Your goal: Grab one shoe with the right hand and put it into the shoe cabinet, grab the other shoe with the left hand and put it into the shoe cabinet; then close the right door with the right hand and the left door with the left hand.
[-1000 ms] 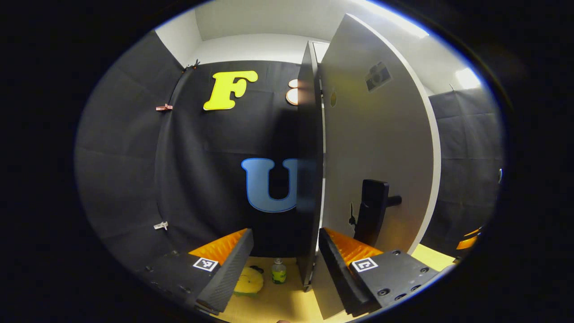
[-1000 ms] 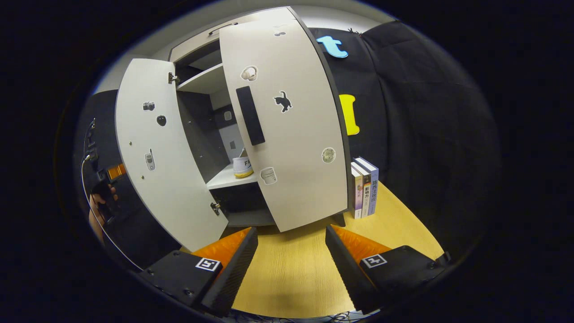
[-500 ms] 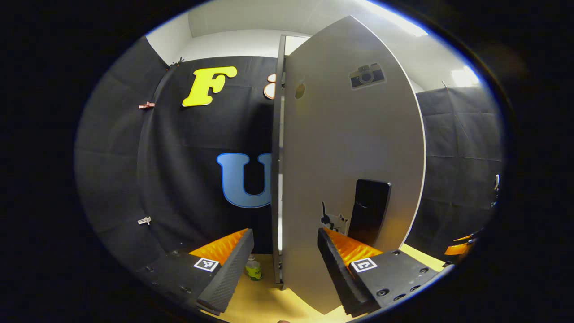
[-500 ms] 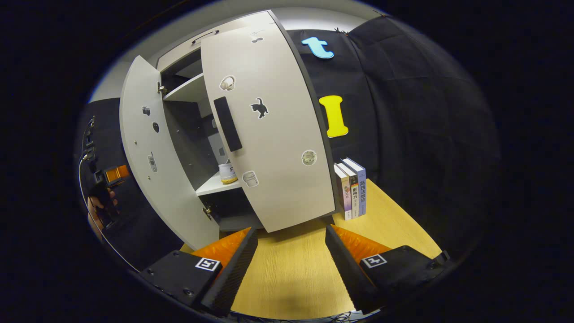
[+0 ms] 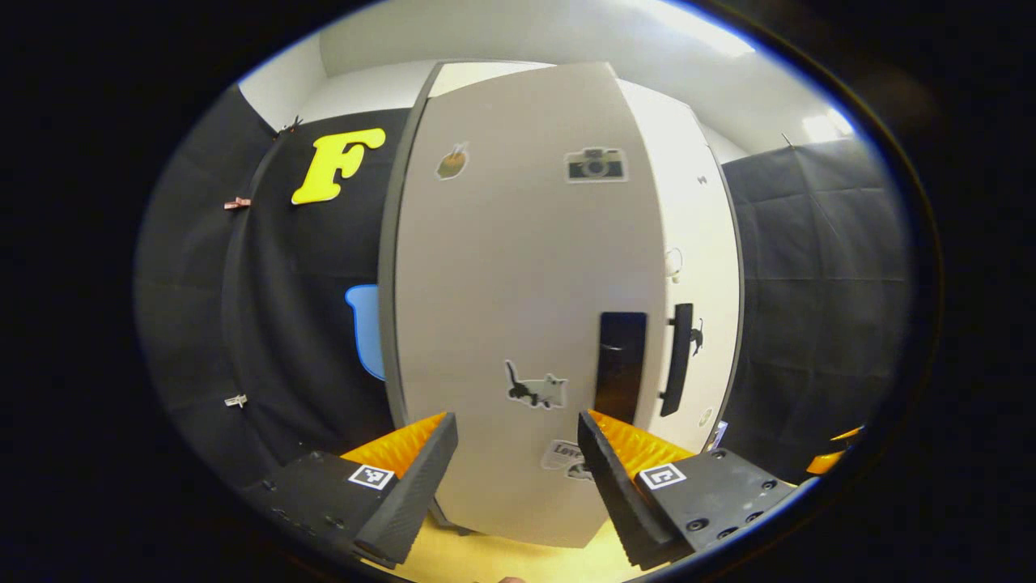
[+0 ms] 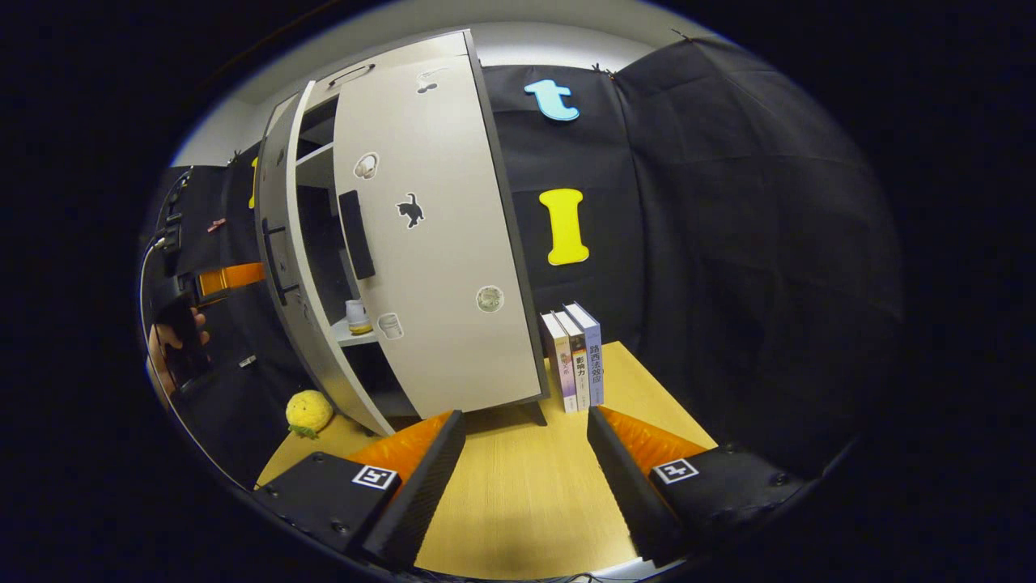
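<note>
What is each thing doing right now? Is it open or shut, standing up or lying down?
Left door: nearly shut, a gap left.
Right door: shut or nearly so.
Shoe: on the shelf inside the cabinet.
Books: upright, side by side on the table.
Left tool: open, holding nothing.
Right tool: open, holding nothing, over the table.

Shoe cabinet (image 6: 486,210): left door (image 5: 518,308) nearly shut, right door (image 6: 437,243) closed. One shoe (image 6: 357,316) on inner shelf, visible through the gap.
</note>
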### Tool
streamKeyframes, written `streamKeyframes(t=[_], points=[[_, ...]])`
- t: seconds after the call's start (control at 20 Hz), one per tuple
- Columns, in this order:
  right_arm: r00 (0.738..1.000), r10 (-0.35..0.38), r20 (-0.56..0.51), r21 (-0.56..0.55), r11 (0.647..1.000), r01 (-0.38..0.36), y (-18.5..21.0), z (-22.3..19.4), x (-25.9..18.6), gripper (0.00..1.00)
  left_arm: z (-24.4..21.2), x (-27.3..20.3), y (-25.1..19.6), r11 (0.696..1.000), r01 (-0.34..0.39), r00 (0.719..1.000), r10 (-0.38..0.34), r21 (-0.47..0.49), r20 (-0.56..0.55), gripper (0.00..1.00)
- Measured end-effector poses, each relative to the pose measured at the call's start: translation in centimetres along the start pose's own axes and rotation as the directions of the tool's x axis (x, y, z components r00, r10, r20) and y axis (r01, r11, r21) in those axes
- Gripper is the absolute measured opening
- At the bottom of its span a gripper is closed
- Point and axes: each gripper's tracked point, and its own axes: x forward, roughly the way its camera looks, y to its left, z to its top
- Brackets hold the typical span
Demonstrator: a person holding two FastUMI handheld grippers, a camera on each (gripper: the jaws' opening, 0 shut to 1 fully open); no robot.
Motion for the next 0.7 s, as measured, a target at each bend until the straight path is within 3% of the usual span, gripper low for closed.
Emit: streamKeyframes(t=[0.35,0.7], points=[[1.000,0.018,0.018,0.022,1.000,-0.018,-3.6,0.9,0.9,0.98,-3.9,-4.2,-7.0,0.998,-0.049,0.998,0.048,-0.033,-0.032,0.94],[0.987,0.153,0.041,-0.037,0.988,-0.151,-1.6,1.7,3.1,0.98,-7.3,-10.0,-6.0,0.981,-0.185,0.980,0.179,-0.063,-0.087,0.95]])
